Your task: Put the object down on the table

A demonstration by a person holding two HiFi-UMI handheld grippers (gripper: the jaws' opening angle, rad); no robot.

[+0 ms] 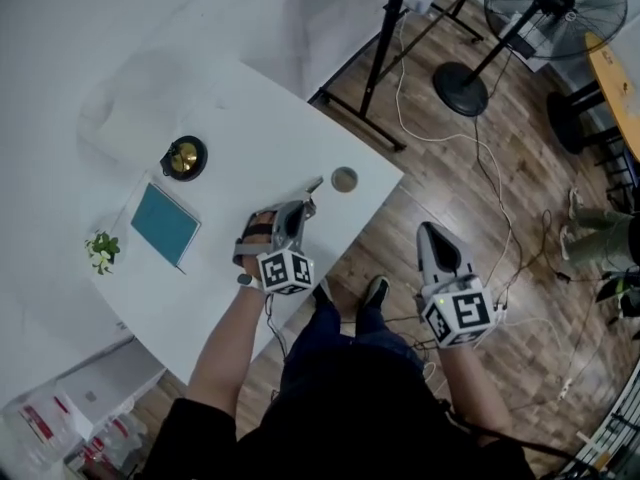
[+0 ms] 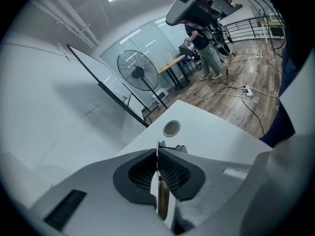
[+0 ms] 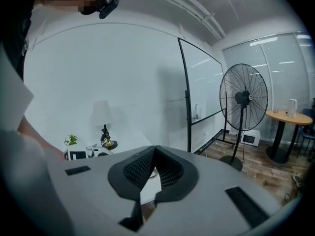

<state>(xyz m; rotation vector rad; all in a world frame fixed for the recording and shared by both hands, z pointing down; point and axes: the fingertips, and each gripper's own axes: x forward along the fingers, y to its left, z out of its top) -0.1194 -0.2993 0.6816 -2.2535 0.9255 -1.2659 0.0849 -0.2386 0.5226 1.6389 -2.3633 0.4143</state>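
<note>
1. The left tongs [image 2: 157,150] are closed on a thin flat object [image 2: 163,200]. It is seen edge-on, pinched between the ribbed pads, with its tip sticking out past them.
2. In the head view that tip [image 1: 314,184] is over the white bench [image 1: 270,128], near the front corner and just beside the round cable hole [image 1: 345,179].
3. The right tongs [image 3: 155,149] are closed with nothing between them. They hang off the bench above the wooden floor [image 1: 470,178].
4. Step in hand, as I judge it: the object is carried and not yet put down. The next move calls for lowering the left tongs until the object rests flat on bare bench, away from the hole and the edge, then parting the jaws.
5. The teal notebook [image 1: 165,223], small plant [image 1: 101,250] and lamp base [image 1: 184,158] are well apart from that spot.
6. Hard to tell:
   - What the object is, since only its edge and a brownish stretch show.
   - Whether its tip touches the bench or hangs above it.
   - Its rear end, which is buried in the tongs.
</note>
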